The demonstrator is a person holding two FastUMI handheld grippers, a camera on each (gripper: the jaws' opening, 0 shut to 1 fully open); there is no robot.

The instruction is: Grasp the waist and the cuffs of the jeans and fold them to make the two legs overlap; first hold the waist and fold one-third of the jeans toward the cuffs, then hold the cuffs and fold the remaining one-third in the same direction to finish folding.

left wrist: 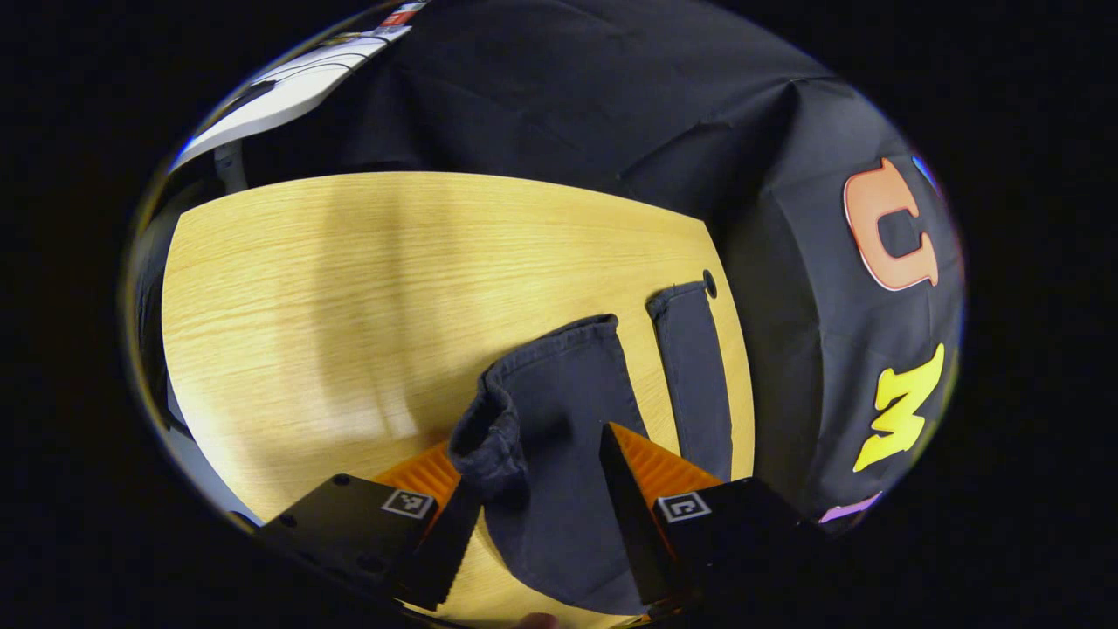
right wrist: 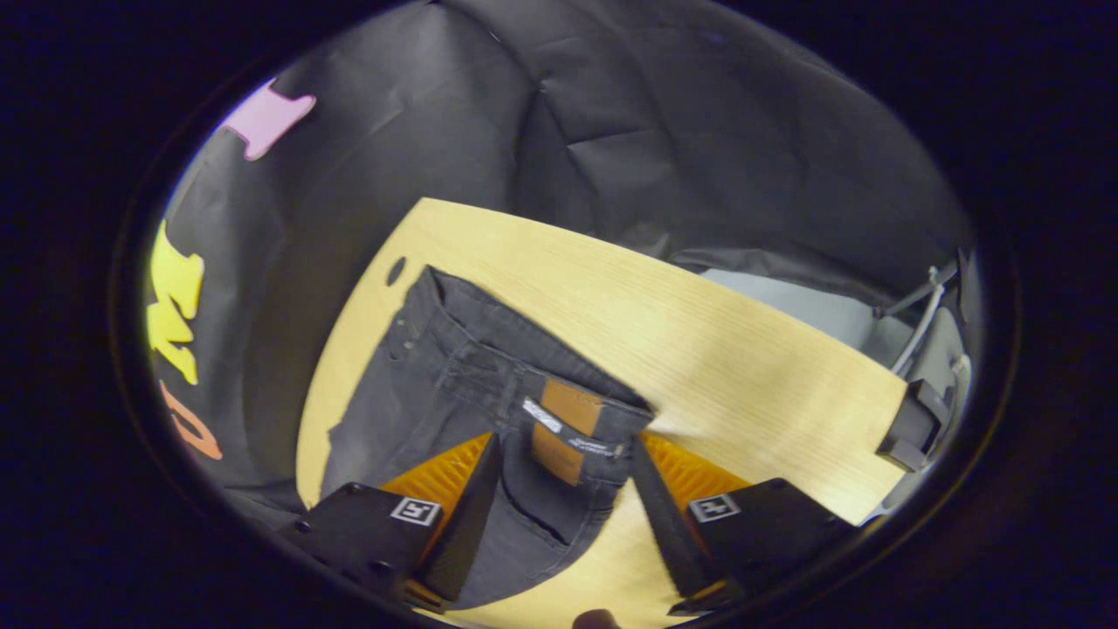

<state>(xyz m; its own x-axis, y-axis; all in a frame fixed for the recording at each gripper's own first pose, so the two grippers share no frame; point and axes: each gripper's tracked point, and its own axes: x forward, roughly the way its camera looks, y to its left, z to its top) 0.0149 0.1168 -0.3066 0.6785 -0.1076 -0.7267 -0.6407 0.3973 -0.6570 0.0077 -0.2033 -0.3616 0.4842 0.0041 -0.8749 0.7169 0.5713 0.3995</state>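
Jeans [right wrist: 454, 384] unfolded, legs apart; I hover left gripper [left wrist: 541, 498] spread over a cuff [left wrist: 489, 428], right gripper [right wrist: 568, 507] spread at the waist [right wrist: 559, 411], six o'clock.

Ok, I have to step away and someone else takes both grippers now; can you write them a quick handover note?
Left gripper: open, one cuff bunched between its fingers, not clamped. The other leg's cuff lies flat farther off on the table.
Right gripper: open, fingers on either side of the waist, near the leather patch.
Done: jeans spread out, grippers placed at both ends.
Left: close both, bring one leg over the other, then fold the waist third toward the cuffs, then the cuff third.
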